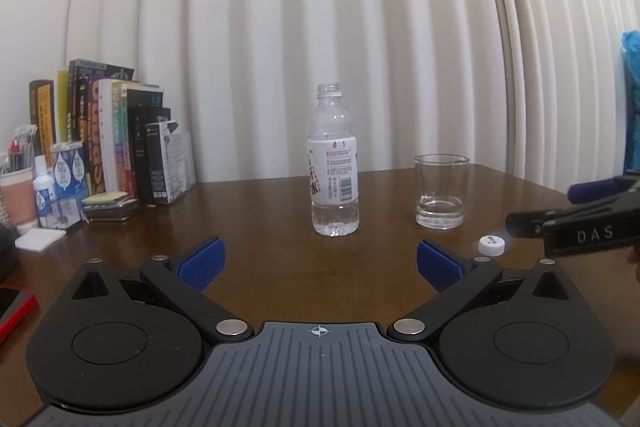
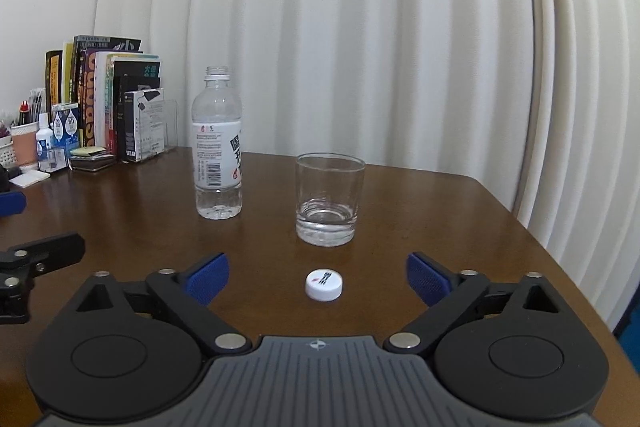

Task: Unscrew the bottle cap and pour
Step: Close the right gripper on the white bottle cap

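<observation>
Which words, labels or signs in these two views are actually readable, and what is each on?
"DAS": on the right gripper, white letters on its black arm.
Bottle label: large Chinese characters and a barcode, too blurred to read.
Cap: a printed mark, unreadable.
Book spines: blurred, unreadable.

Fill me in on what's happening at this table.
A person holds a pair of tongs in each hand, working at opening a bottle and pouring. The bottle stands upright and uncapped, with a little water at the bottom. Its white cap lies on the table, in front of the glass, which looks nearly empty. The left tongs and right tongs are both open and hold nothing.
</observation>
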The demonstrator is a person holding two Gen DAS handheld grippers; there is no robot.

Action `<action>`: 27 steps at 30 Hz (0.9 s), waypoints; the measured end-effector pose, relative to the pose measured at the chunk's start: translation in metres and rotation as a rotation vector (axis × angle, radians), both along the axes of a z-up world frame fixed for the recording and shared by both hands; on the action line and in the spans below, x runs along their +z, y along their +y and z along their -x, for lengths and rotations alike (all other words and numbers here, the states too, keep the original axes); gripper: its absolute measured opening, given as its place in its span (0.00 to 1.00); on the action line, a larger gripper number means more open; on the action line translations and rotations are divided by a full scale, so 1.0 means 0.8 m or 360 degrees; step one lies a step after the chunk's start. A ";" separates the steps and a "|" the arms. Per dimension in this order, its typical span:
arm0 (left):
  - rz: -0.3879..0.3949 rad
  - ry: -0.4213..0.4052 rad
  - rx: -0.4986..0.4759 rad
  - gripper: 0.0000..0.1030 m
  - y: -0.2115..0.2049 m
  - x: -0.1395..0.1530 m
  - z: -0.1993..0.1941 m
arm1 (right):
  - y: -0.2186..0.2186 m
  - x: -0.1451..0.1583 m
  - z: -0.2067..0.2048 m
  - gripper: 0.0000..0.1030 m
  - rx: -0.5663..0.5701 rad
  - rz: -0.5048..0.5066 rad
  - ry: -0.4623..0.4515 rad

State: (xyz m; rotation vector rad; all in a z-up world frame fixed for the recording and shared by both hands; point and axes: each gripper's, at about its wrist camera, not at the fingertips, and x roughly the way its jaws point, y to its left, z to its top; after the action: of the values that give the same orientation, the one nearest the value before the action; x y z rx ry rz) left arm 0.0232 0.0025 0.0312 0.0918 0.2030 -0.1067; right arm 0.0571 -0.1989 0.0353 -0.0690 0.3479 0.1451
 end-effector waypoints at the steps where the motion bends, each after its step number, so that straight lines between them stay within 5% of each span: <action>1: -0.0010 0.0002 -0.0014 1.00 -0.001 0.001 -0.003 | -0.003 0.002 -0.006 0.83 0.0022 -0.0020 0.0026; 7: -0.0066 0.0005 -0.0081 1.00 -0.006 0.008 -0.020 | -0.003 0.003 -0.036 0.62 0.0099 0.0079 0.0145; 27: -0.0093 0.0183 -0.0227 1.00 -0.003 0.021 -0.072 | 0.000 -0.021 -0.094 0.47 0.0182 0.0161 0.0374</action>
State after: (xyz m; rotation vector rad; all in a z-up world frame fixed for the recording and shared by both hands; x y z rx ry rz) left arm 0.0805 -0.0002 0.0479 0.1588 0.3145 -0.2483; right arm 0.1324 -0.1991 0.0182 -0.1727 0.5865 0.2496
